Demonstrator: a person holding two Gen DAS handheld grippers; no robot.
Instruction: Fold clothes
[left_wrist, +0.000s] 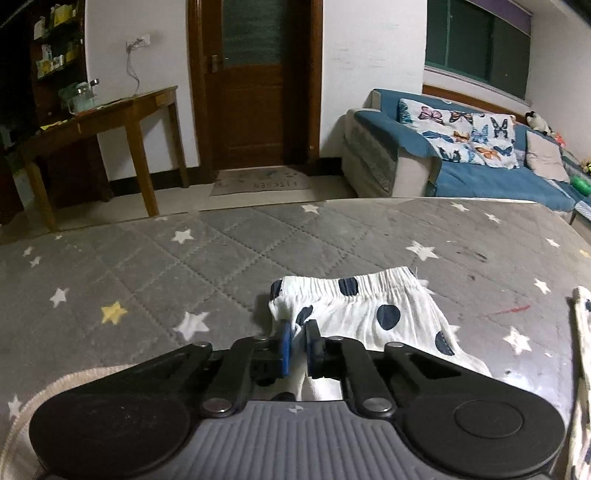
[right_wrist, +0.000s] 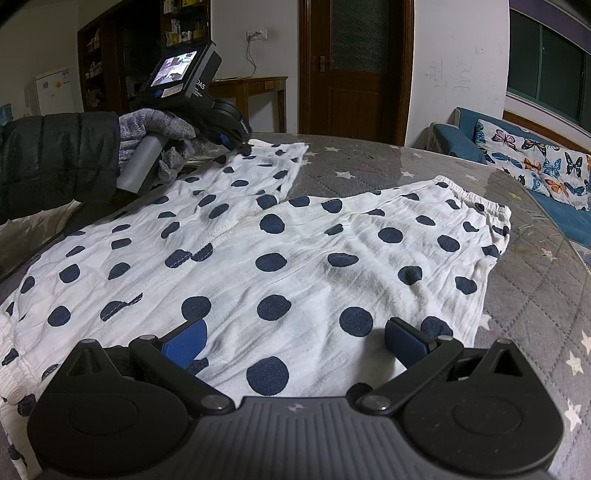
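My left gripper (left_wrist: 298, 330) pinches a cuff of the polka-dot trousers (right_wrist: 295, 258) spread across the grey star-quilted mat (left_wrist: 147, 258); my right gripper (right_wrist: 295, 341) hovers spread above them. Beyond: wooden door (left_wrist: 255, 74), blue sofa (left_wrist: 480, 173).

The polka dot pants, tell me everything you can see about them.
The polka dot pants are white, crinkled, thin-looking fabric with dark navy dots, spread mostly flat on the grey star-patterned quilted cover. Both legs point away from the right wrist camera, each ending in a gathered elastic cuff. The left gripper is shut on the far leg near its cuff. The right gripper is open just above the near end of the pants, fingers either side of bare cloth, gripping nothing.
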